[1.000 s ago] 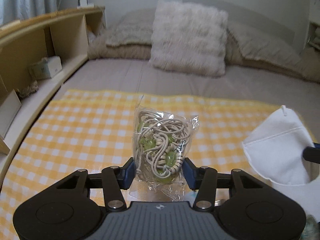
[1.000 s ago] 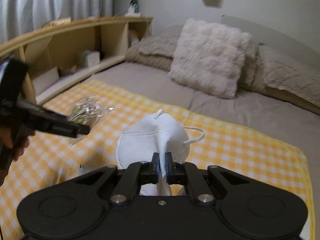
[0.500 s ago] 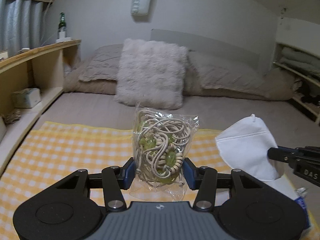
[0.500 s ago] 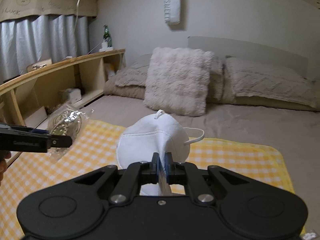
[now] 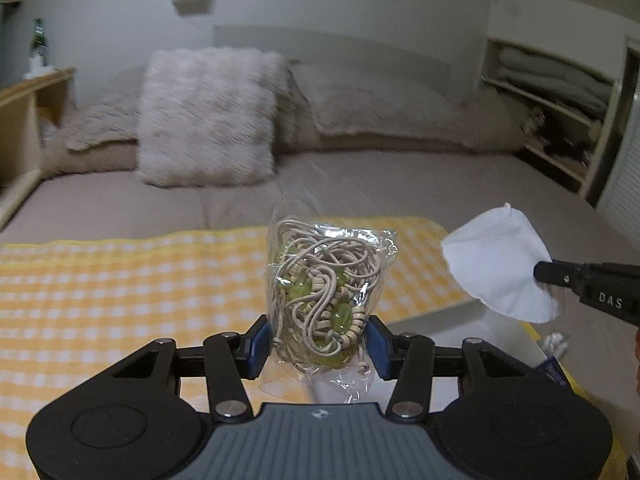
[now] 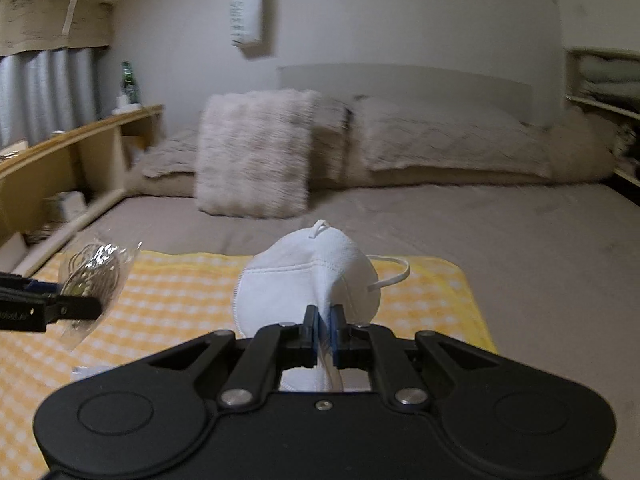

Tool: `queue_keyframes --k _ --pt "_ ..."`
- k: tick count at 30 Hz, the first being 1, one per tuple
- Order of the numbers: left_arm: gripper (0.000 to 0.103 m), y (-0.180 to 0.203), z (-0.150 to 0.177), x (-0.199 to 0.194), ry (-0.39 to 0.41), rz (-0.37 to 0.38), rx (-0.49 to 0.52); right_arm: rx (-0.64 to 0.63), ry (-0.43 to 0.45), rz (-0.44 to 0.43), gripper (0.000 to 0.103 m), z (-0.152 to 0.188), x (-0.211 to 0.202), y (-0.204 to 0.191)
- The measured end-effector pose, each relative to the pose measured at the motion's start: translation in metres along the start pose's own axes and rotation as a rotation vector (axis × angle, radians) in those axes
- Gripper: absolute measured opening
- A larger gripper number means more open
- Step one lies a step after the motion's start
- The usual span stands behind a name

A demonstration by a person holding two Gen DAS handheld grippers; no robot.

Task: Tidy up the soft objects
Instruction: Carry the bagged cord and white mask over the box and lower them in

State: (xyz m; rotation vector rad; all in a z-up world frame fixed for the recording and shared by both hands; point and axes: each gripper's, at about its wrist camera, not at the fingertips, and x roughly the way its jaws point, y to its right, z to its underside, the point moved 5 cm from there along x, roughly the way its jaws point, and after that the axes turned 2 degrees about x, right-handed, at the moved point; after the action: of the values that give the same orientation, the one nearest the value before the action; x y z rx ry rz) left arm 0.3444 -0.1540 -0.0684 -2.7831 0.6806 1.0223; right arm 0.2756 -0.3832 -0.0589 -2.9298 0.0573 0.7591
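A clear bag of cord and beads (image 5: 328,300) was held aloft in the left tongs (image 5: 318,344) and a white face mask (image 6: 308,280) pinched in the right tongs (image 6: 325,334), both above the checked cloth's (image 5: 120,288) right edge on the bed; neither had been put away yet.

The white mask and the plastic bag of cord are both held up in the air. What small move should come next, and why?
Probably carry both toward the white container at lower right and lower them there. The right gripper pinches the mask, the left gripper clamps the bag, and both hang above the checked cloth.
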Motion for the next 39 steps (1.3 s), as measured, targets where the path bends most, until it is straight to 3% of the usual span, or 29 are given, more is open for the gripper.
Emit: queue_keyframes --k 8,17,18,19,20,25,32,39 --pt "0.051 0.027 0.019 0.047 -0.125 0.102 0.025 -0.031 -0.139 0.047 0.006 0.024 0.029 0.031" --pt "0.051 0.045 0.036 0.091 -0.218 0.194 0.125 -0.118 -0.314 -0.023 0.009 0.052 0.064 0.015" --pt "0.051 0.049 0.039 0.096 -0.227 0.200 0.154 -0.128 -0.338 -0.028 0.017 0.056 0.068 0.013" --pt "0.051 0.051 0.040 0.099 -0.234 0.202 0.176 -0.144 -0.359 -0.020 0.033 0.060 0.072 0.010" --pt "0.051 0.054 0.042 0.103 -0.243 0.204 0.197 -0.167 -0.374 -0.006 0.038 0.063 0.074 0.008" --pt "0.051 0.060 0.049 0.121 -0.273 0.207 0.274 -0.190 -0.405 0.027 0.049 0.066 0.079 0.007" --pt "0.051 0.063 0.057 0.137 -0.279 0.226 0.488 -0.208 -0.417 0.020 0.051 0.070 0.080 0.007" --pt "0.055 0.054 0.069 0.154 -0.337 0.179 0.603 -0.296 -0.501 -0.076 0.045 0.092 0.092 -0.012"
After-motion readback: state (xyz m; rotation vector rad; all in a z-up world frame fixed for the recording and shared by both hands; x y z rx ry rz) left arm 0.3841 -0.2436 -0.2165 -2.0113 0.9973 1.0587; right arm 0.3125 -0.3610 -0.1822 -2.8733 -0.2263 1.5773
